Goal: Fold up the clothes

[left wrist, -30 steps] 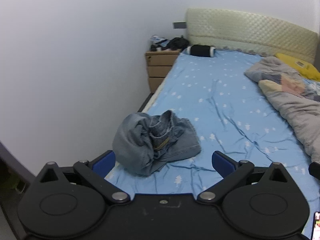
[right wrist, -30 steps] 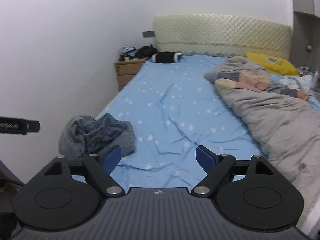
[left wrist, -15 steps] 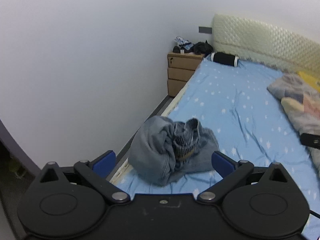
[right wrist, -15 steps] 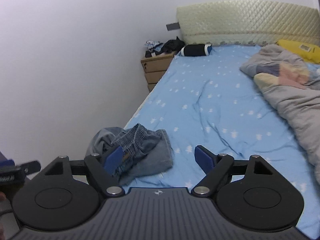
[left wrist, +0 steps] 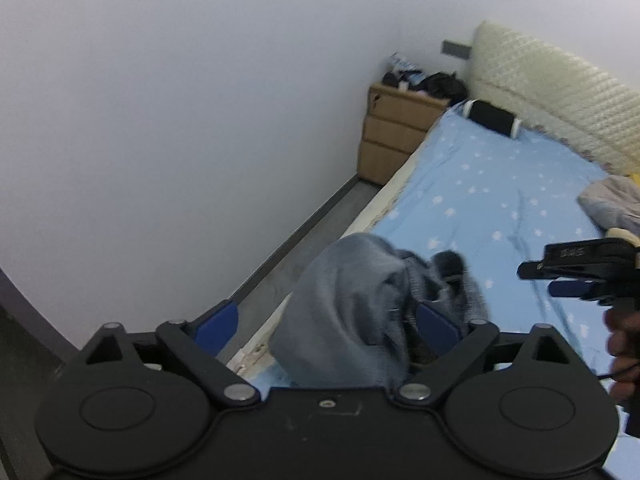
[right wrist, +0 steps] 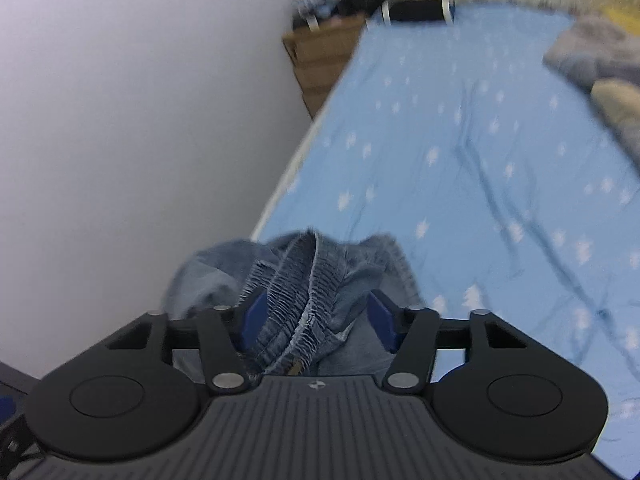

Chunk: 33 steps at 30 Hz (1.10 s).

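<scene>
1. A crumpled pair of faded blue denim jeans (left wrist: 360,312) lies in a heap at the near left corner of a bed covered by a light blue sheet with white star prints (left wrist: 500,200), close to the mattress edge beside the grey floor.
2. The left gripper (left wrist: 328,324) has its blue-padded jaws standing wide and they have just been closing slightly. The denim heap sits between them; the pad at 3 o'clock is at the fabric, the pad at 9 o'clock is clear of it over the floor.
3. The right gripper (right wrist: 316,316) has its jaws about half spread and just been closing. The gathered elastic waistband (right wrist: 304,292) of the jeans runs up between the pads; whether the pads press the cloth cannot be told.
4. In the left wrist view the right gripper enters at 3 o'clock, carried by a hand (left wrist: 624,348).
5. A light wooden three-drawer nightstand (left wrist: 396,136) stands at 1 o'clock against the white wall, dark clutter on top.
6. A black cylindrical bolster (left wrist: 492,116) lies at the bed's head below a cream quilted headboard (left wrist: 560,96).
7. A rumpled grey quilt (right wrist: 592,56) is at 2 o'clock on the bed.
</scene>
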{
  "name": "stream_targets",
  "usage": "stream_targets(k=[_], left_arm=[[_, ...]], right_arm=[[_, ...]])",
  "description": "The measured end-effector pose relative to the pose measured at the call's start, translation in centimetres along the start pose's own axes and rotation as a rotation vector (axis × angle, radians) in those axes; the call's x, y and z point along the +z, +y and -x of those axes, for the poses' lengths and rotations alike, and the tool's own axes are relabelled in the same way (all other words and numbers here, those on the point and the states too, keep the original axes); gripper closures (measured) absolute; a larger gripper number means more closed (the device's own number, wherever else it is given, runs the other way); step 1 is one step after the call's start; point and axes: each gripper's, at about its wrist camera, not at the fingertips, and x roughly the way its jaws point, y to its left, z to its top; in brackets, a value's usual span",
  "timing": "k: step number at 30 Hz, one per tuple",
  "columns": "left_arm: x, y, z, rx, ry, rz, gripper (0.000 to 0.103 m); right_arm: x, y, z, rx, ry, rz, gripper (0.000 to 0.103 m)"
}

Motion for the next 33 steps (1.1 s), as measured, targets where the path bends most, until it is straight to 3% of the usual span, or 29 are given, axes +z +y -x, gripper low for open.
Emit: stream_targets(k=[2,8,11,12,15,20,23,26,28,29,32,33], left_arm=[[0.1,0.7,-1.4,-0.002,0.015,0.008,0.010],[1.2,1.6,-4.8,0.012,0.039,0.009,0.013],[2.4,1.6,-5.9,0.015,0.029,0.002,0.016],[2.8,1.6,-6.3,0.016,0.025,0.001,0.016],[3.9,1.7,-7.2,-0.027,0.022,0.020,0.016],[4.5,0.4,-8.7,-0.069,0.037,-0.018,0.016],[4.7,-0.4,-9.9,-0.077,0.057,0.000,0.016],[4.8,-1.1,-10.7,-0.078,0.067,0.013,0.016],[5.0,-1.4,-11.1,-0.079,0.066,0.017,0.016],[5.1,-1.5,-11.3,-0.079,0.065,0.020,0.016],[5.7,-1.7,-12.2,-0.076,0.050,0.006,0.021],[5.9,-1.9,-12.6,-0.075,0.050,0.003,0.027]], right_arm=[[0.3,0.0,-3.2,-0.036,0.054,-0.005,0.064],[1.1,-0.1,-10.2,-0.105,0.128,-0.009,0.070],[1.4,-0.4,-11.8,-0.105,0.159,-0.013,0.089],[1.6,-0.4,-12.1,-0.108,0.163,0.001,0.103],[1.6,-1.0,-11.2,-0.101,0.153,0.041,0.103],[1.4,-4.7,-9.2,-0.125,0.149,-0.030,0.103],[2.0,-5.7,-8.3,-0.059,0.148,-0.067,0.103],[2.8,-4.5,-8.5,0.027,0.153,-0.032,0.089],[3.1,-3.3,-9.4,0.058,0.155,-0.006,0.056],[3.2,-2.7,-9.9,0.071,0.158,0.004,0.052],[3.1,-1.5,-12.0,0.064,0.199,0.038,0.054],[3.0,-1.3,-12.8,0.046,0.224,0.051,0.064]])
